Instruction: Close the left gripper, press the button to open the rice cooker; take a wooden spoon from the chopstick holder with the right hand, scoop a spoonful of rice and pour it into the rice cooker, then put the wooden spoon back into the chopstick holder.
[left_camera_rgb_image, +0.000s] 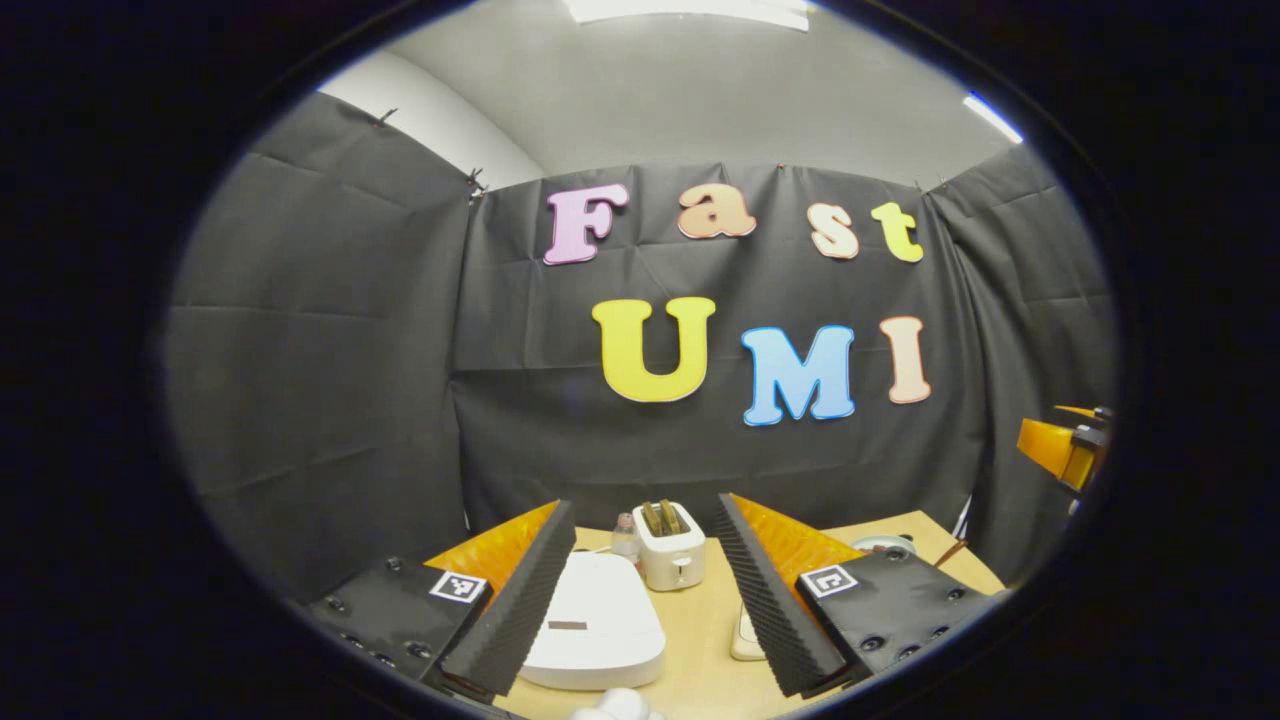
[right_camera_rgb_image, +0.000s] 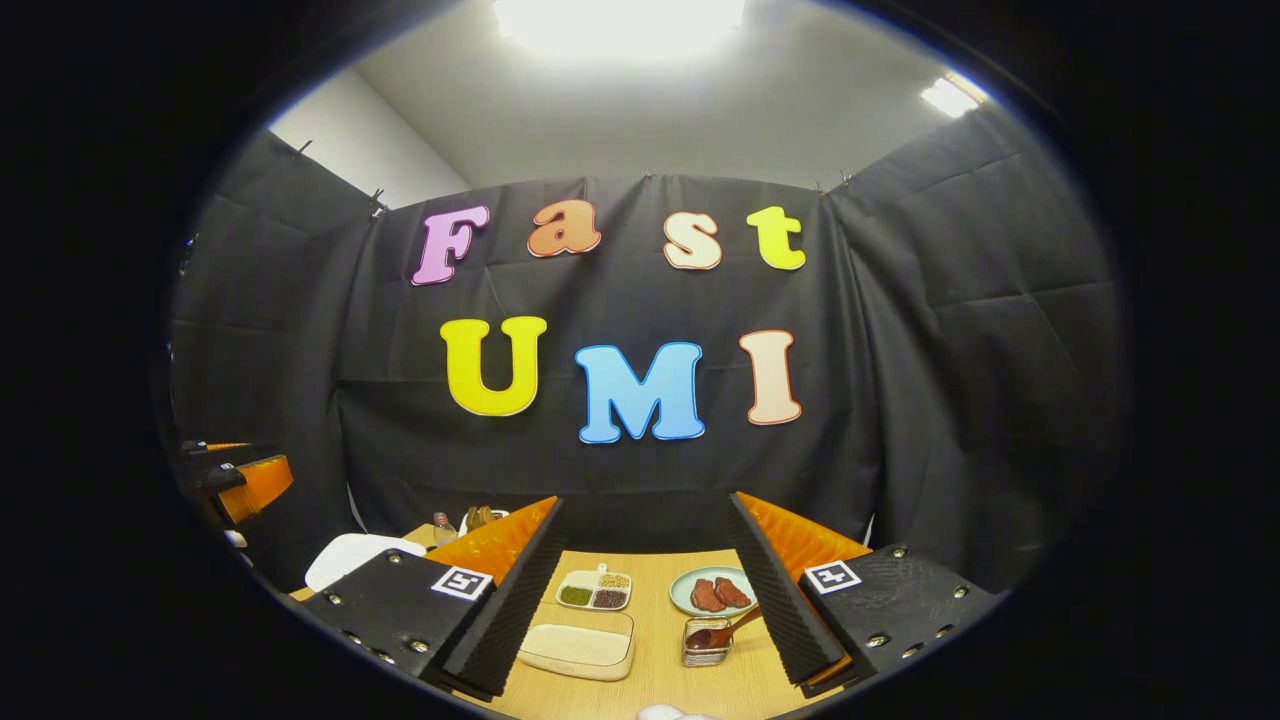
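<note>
On table (right_camera_rgb_image: 655, 665), rice cooker (left_camera_rgb_image: 598, 620), wooden spoon (right_camera_rgb_image: 722, 631), no legible labels

We see a table (right_camera_rgb_image: 660, 660) that looks like pale wood, smooth and a little shiny. The white rice cooker (left_camera_rgb_image: 598, 625) looks like smooth plastic with a soft shine. The toaster (left_camera_rgb_image: 671, 548) looks like smooth white plastic too. The wall (left_camera_rgb_image: 330, 380) is black cloth, dull and full of creases. In the right gripper view the small chopstick holder (right_camera_rgb_image: 706, 645) looks like shiny metal mesh, and the wooden spoon (right_camera_rgb_image: 728, 630) in it is brown and smooth. The box of rice (right_camera_rgb_image: 578, 645) looks clear and glossy. The plate (right_camera_rgb_image: 688, 590) is pale and shiny. The divided dish (right_camera_rgb_image: 594, 590) is smooth and white.
</note>
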